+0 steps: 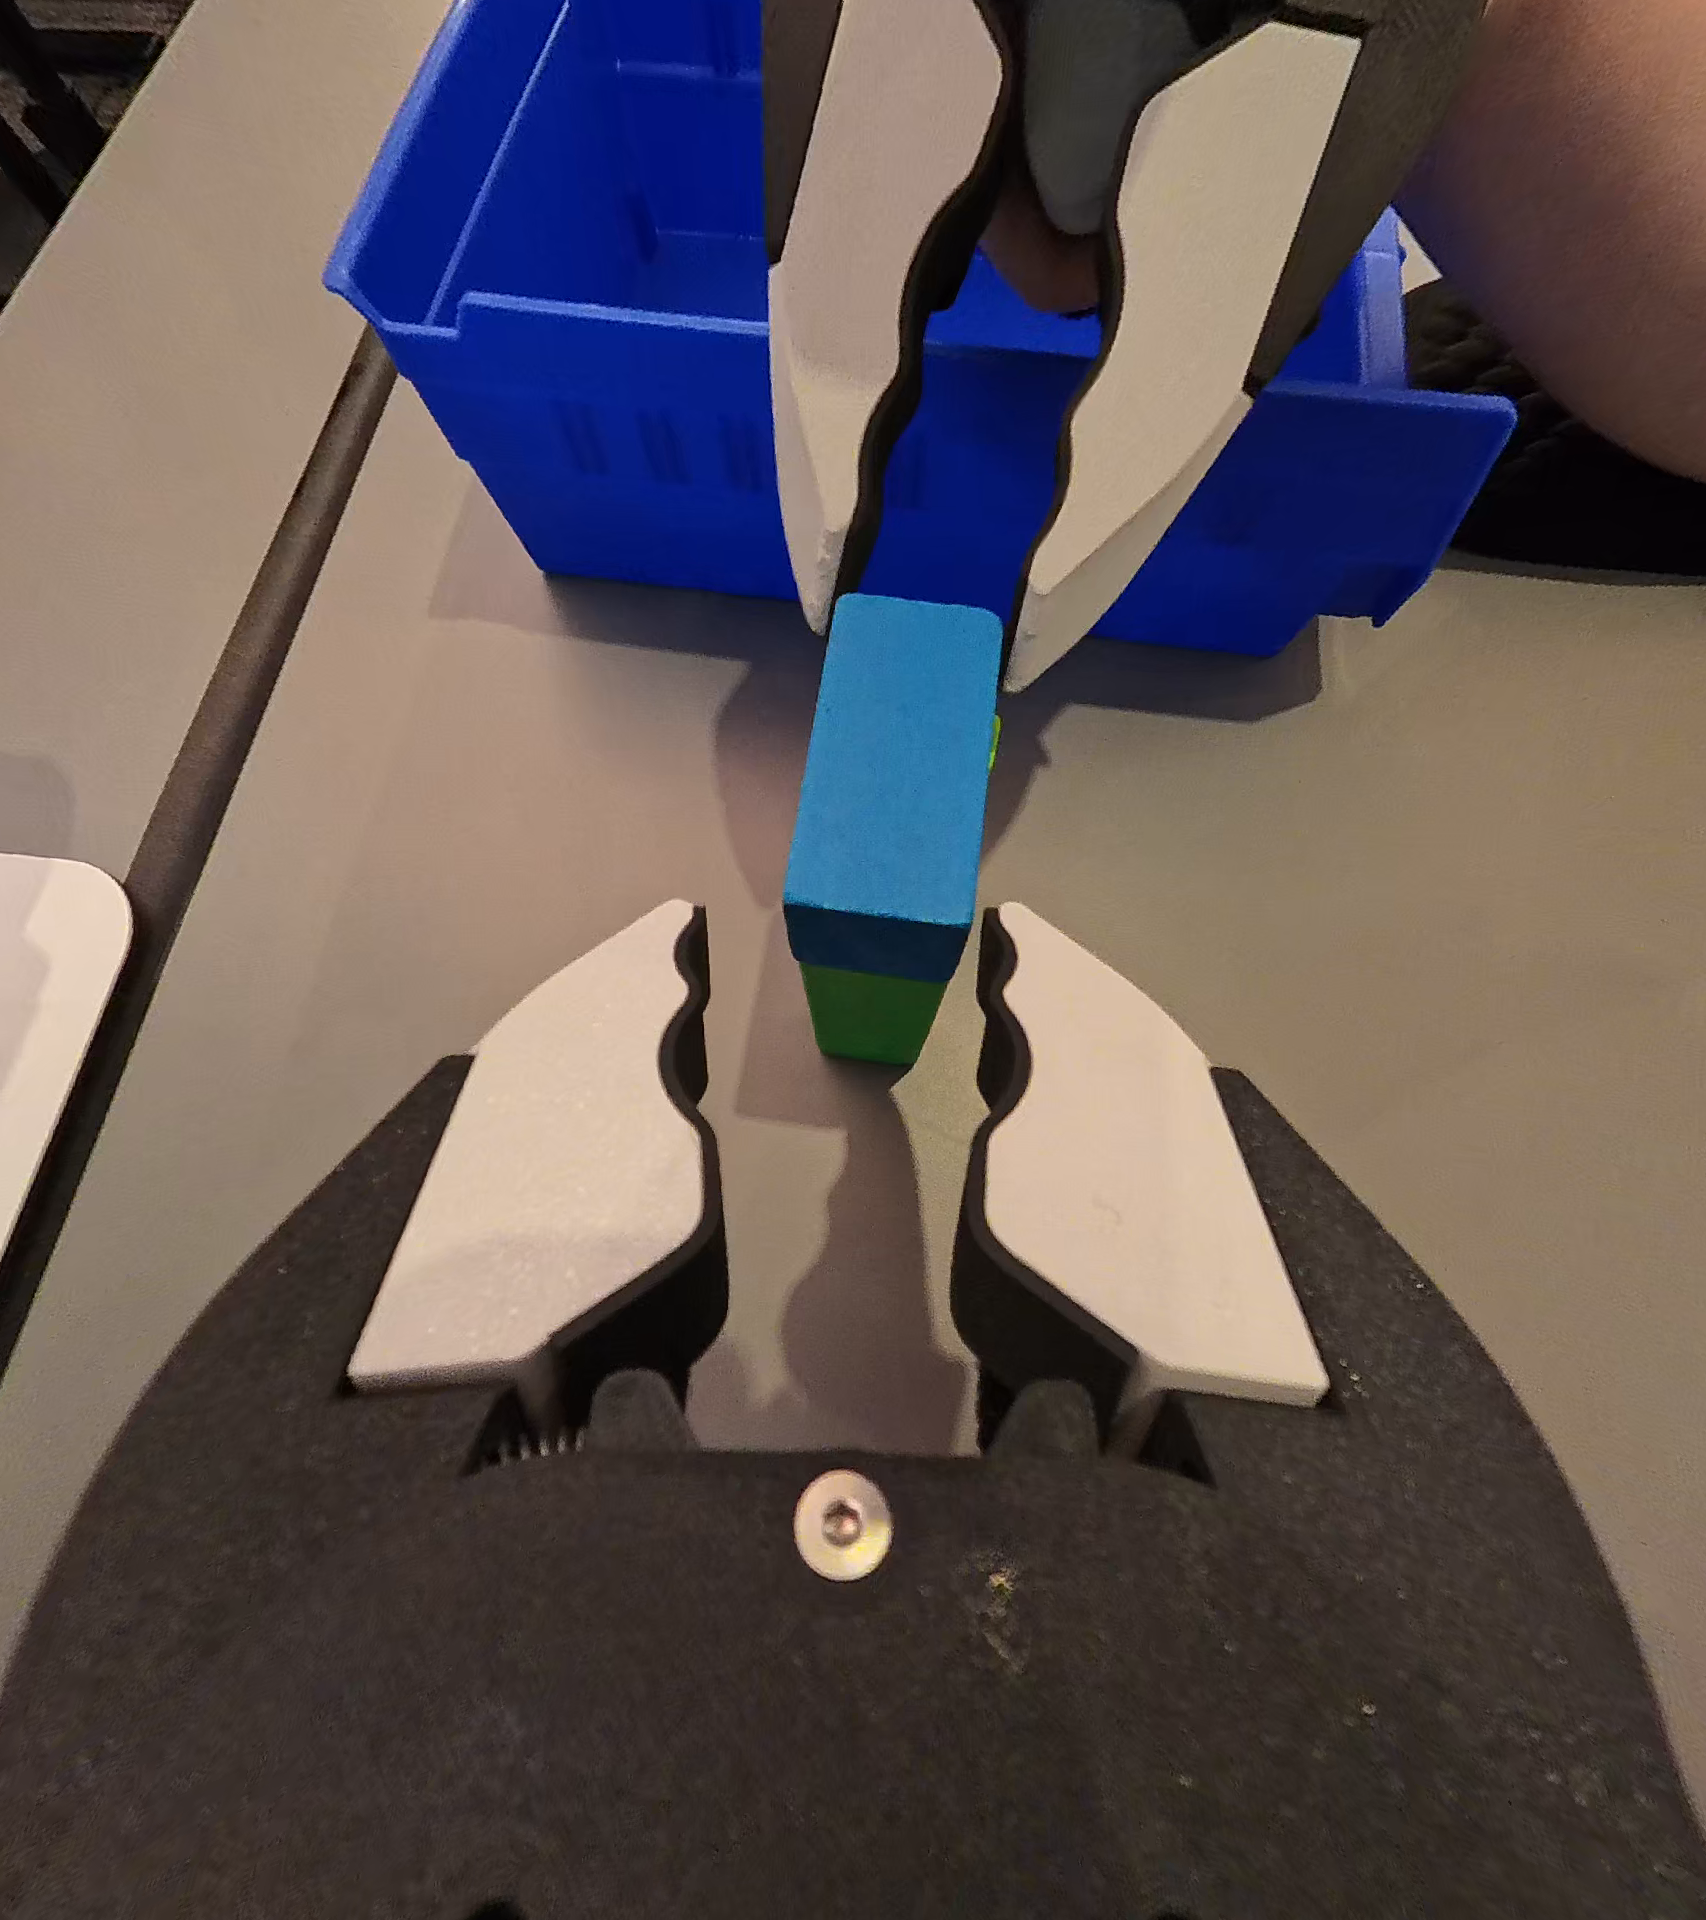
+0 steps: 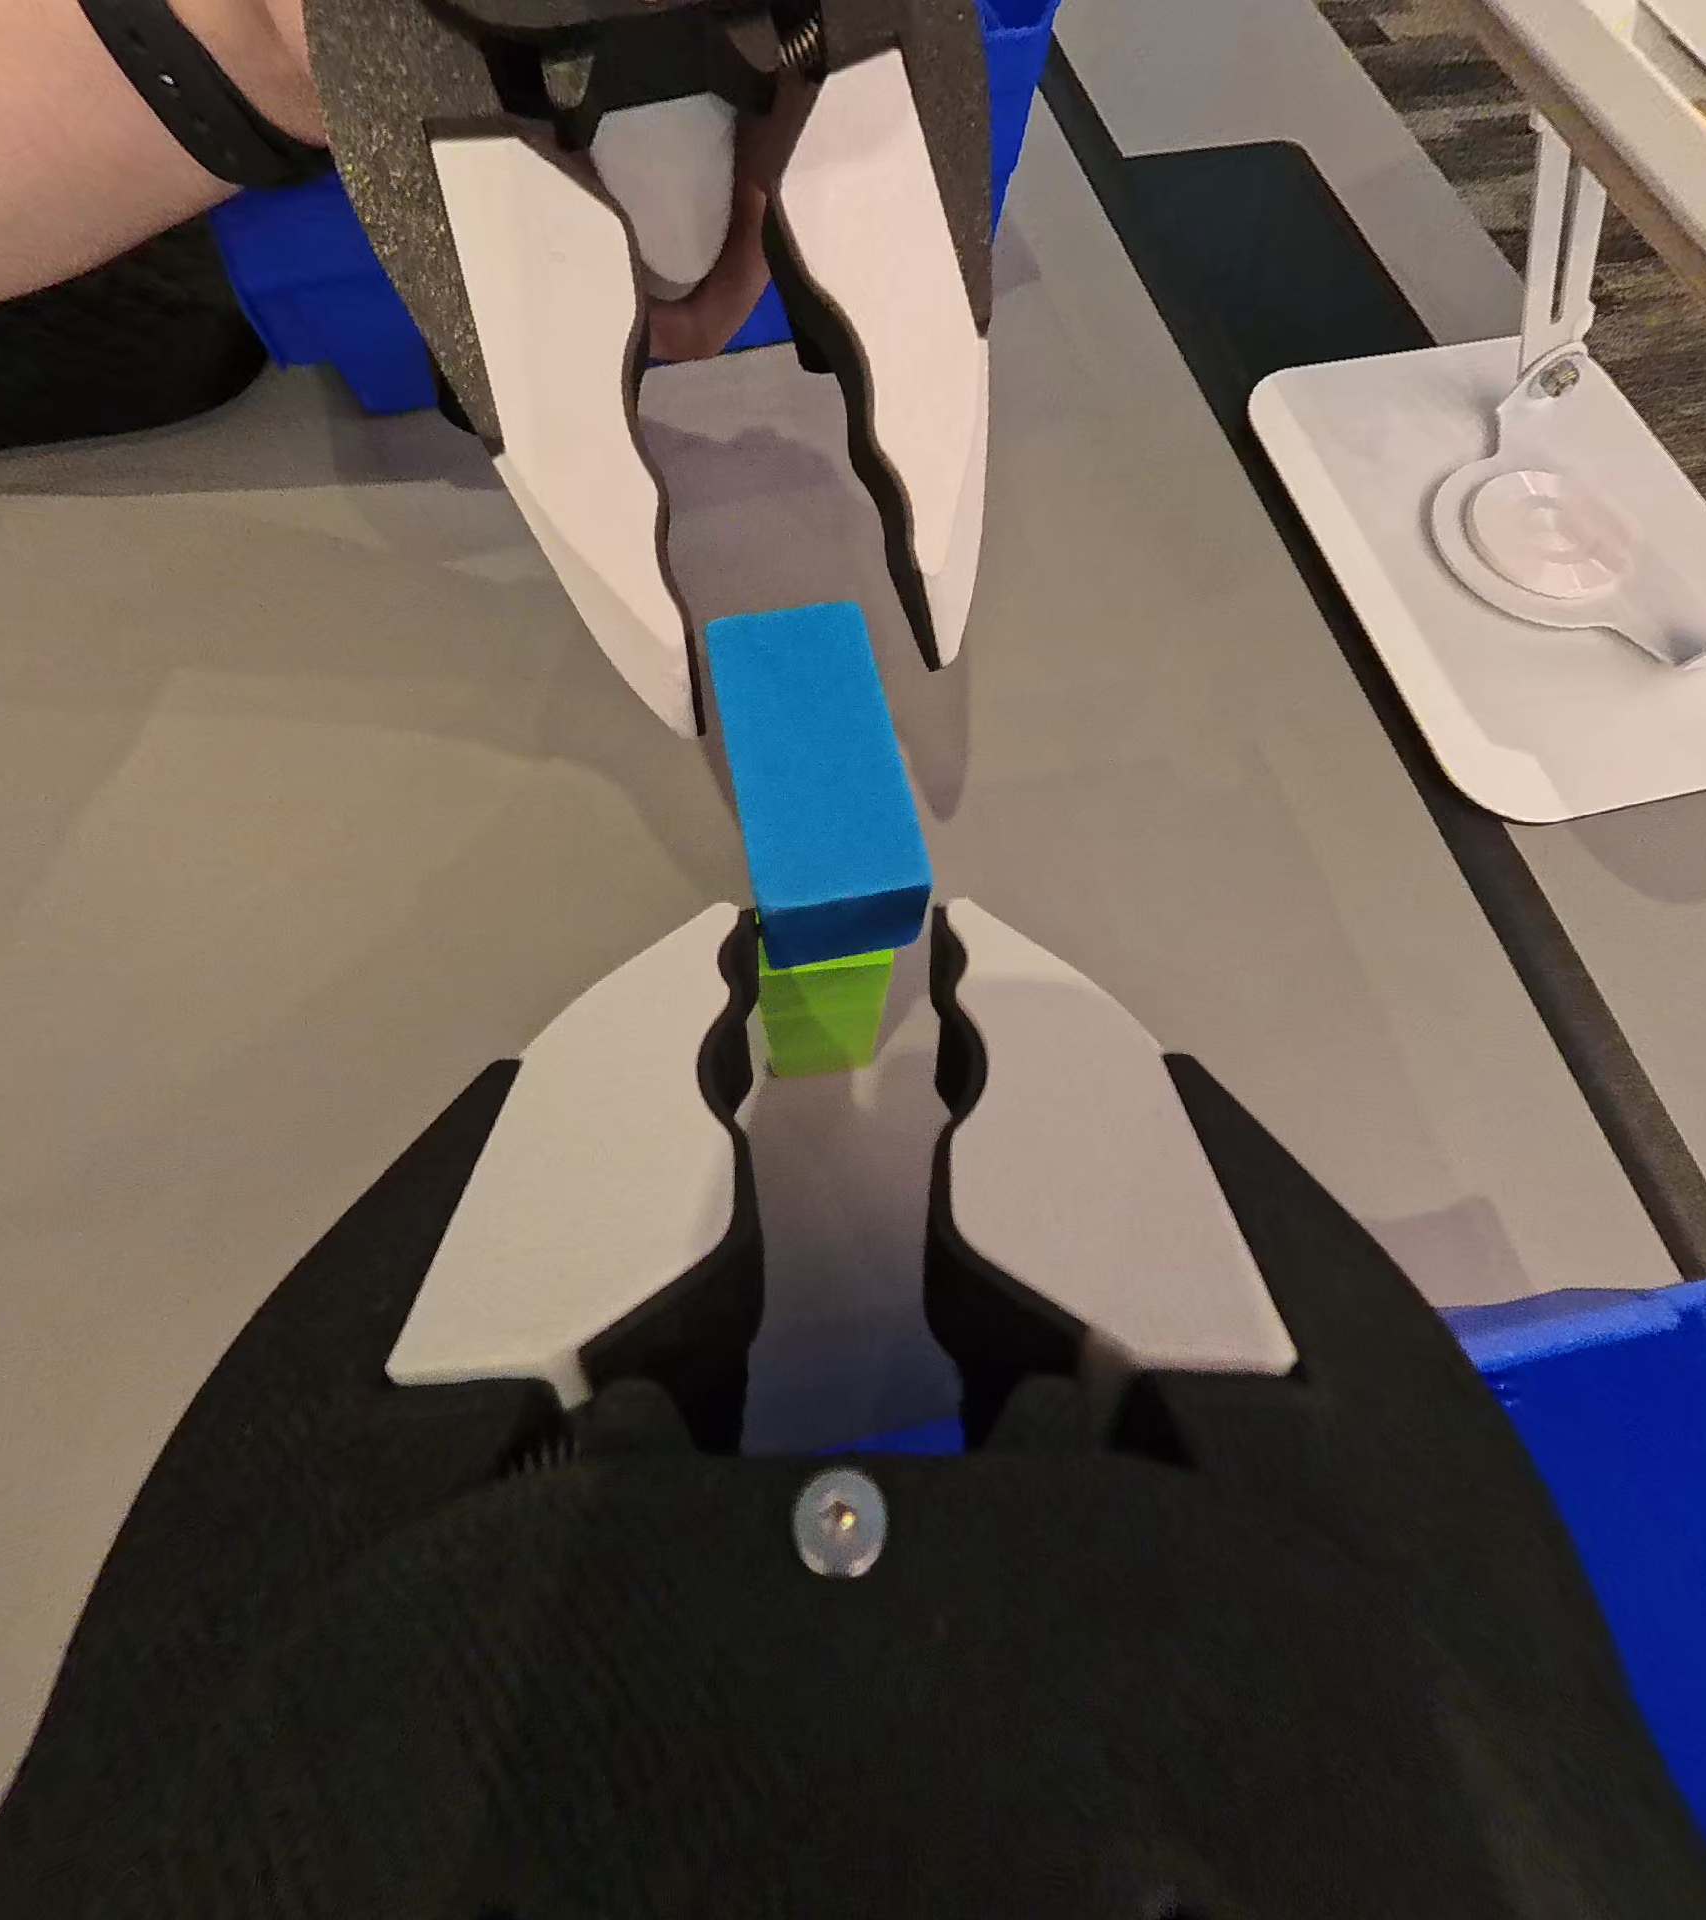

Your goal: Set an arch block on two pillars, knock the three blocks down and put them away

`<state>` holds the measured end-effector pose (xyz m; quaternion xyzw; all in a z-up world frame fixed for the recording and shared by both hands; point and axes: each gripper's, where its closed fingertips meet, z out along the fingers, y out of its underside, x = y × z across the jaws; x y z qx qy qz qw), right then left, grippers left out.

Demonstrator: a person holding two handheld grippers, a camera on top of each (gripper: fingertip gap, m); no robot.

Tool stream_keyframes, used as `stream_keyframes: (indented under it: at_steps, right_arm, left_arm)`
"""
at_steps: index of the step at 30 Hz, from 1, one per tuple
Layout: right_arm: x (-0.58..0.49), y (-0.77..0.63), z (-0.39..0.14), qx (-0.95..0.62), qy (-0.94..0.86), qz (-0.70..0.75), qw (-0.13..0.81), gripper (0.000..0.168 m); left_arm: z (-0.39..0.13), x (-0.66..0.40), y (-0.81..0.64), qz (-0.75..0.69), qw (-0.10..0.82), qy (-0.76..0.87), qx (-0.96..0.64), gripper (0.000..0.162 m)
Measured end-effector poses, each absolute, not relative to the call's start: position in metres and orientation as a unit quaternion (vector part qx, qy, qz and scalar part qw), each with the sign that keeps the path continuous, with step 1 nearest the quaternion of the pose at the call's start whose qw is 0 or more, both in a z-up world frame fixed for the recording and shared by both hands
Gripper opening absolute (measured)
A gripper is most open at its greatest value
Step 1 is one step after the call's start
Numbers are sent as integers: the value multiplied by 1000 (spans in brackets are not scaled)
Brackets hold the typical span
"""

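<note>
I kept both the left gripper and right gripper spread, gripping nothing, one at each end of the blue arch block, so it sat steady atop the green pillars between their fingertips.

Blue arch block lying flat and level across two upright pillars, a dark green pillar under one end and a lime green pillar under the other, standing on the grey table.
</note>
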<state>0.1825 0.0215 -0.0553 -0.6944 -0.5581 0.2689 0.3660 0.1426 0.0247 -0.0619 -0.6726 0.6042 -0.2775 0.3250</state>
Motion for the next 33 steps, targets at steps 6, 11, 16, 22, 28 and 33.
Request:
stream_keyframes:
  at_steps: [6, 11, 16, 22, 28, 33]
  right_arm:
    - [184, 18, -47, -688, -557, 282, 370, 40]
    - [195, 15, -21, -678, -545, 289, 400, 45]
    - [221, 19, 18, -699, -492, 264, 447, 45]
    - [236, 28, 17, -785, -391, 233, 420, 45]
    - [239, 43, -31, -845, -395, 118, 341, 42]
    - [247, 58, -49, -871, -412, 55, 264, 11]
  left_arm:
    - [-52, 141, 22, -279, 340, 598, -670, 61]
    - [4, 126, 10, -292, 434, 553, -649, 64]
    - [84, 81, -12, -275, 567, 469, -618, 64]
    - [154, 2, -40, -182, 691, 407, -569, 53]
    - [204, -72, -66, -139, 777, 354, -501, 30]
    - [192, -104, -56, -184, 767, 319, -526, 0]
